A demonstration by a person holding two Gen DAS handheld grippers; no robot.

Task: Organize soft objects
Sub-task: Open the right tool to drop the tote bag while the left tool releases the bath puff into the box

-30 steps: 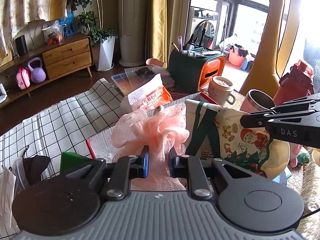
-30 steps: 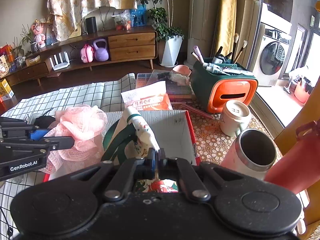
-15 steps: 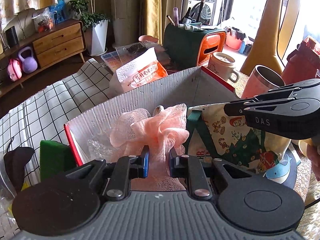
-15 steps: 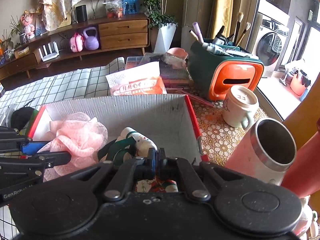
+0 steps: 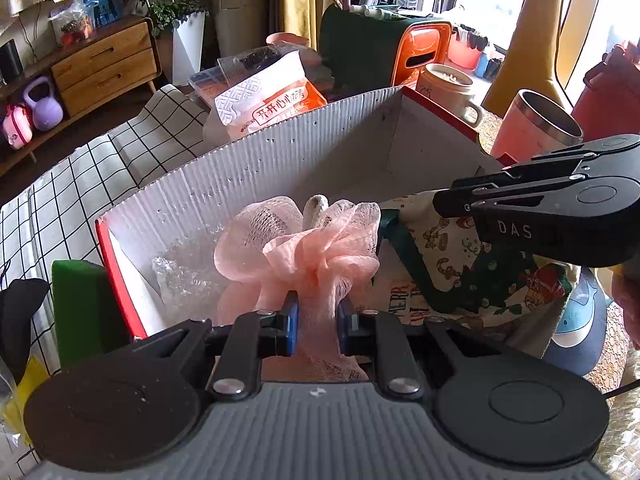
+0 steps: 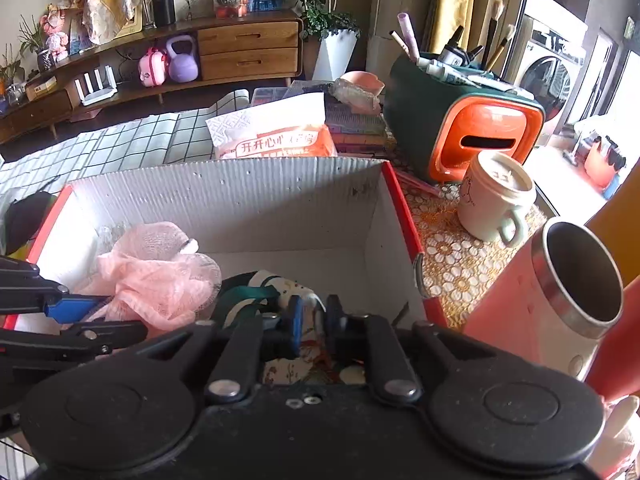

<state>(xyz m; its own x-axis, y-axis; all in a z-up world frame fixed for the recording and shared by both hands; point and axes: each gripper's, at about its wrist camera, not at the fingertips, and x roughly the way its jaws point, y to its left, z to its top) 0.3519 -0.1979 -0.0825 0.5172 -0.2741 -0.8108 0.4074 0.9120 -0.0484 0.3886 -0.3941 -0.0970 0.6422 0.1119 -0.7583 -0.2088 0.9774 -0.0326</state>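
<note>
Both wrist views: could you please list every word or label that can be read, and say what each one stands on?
"DAS" – on the side of the black right tool, in white letters.
"MERR" – start of a printed word on the cream Christmas-print cloth bag with green straps; the line under it is cut off.
Chinese characters starting "开开心" – on the orange-and-white snack packet; the rest is too blurred to read.
Print on the cream mug – too small.

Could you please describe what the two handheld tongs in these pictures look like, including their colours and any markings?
Both tongs are black, with round pivot discs, silver screws and blue pads on the fingers. The left tongs have a ribbed grey body and the right tongs a black one. Seen from the left wrist, the right tongs bear white "DAS" lettering.
</note>
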